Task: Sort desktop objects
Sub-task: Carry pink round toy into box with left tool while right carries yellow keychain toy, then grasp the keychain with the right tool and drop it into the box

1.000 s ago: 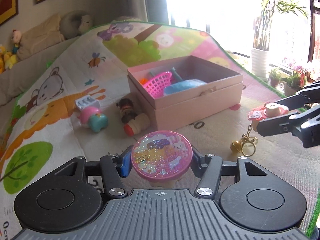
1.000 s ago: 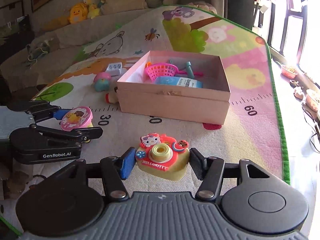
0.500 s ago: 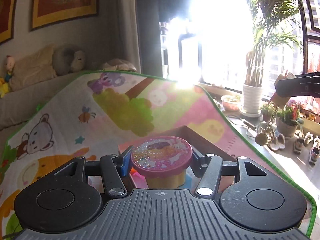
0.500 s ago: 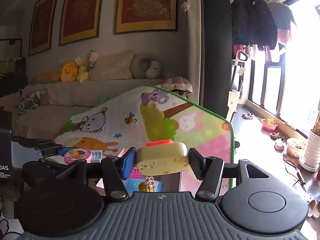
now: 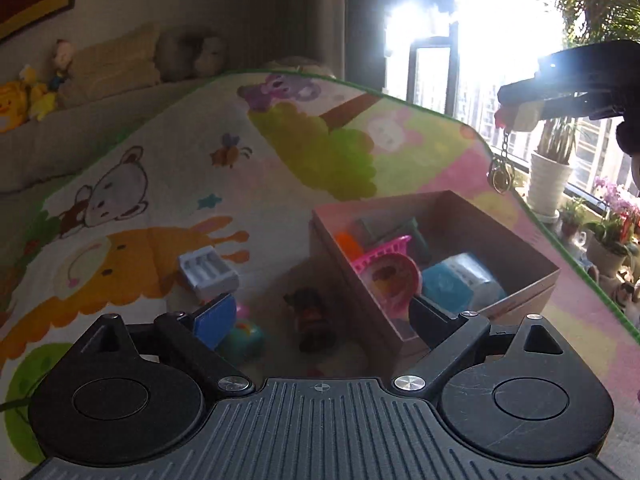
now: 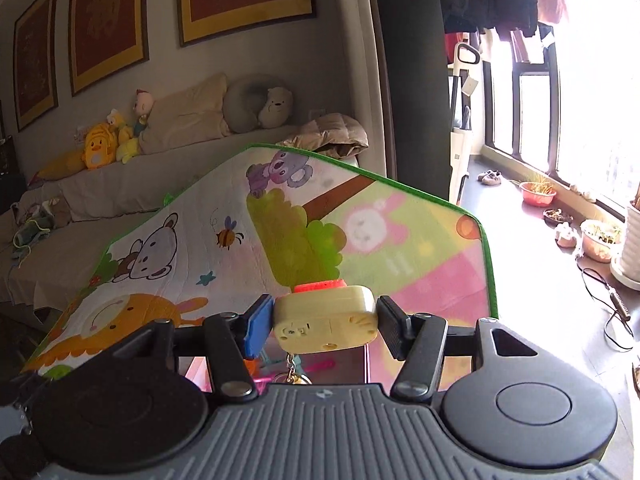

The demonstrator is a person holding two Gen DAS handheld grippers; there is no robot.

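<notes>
In the left wrist view my left gripper [image 5: 320,316] hangs over the near-left corner of the pink box [image 5: 552,270]. Its jaws are opening and nothing is between them. The round pink glitter tin [image 5: 394,280] lies tilted inside the box against a pink basket [image 5: 384,246]. My right gripper [image 6: 325,320] is shut on a cream toy camera [image 6: 326,318], held high over the mat. That camera [image 5: 516,116] also shows at the upper right of the left wrist view, in the right gripper [image 5: 560,92], with its chain and bell [image 5: 502,176] dangling above the box.
On the animal-print mat [image 5: 160,184] left of the box lie a white ribbed block [image 5: 206,270], a pink and teal toy [image 5: 244,336] and a dark figure toy [image 5: 310,316]. A blue item [image 5: 460,280] fills the box's right side. Potted plants [image 5: 548,184] stand beyond the mat's right edge.
My left gripper has opened and let go of the glitter tin, which now lies in the box. The right gripper has carried the toy camera up and over toward the box.
</notes>
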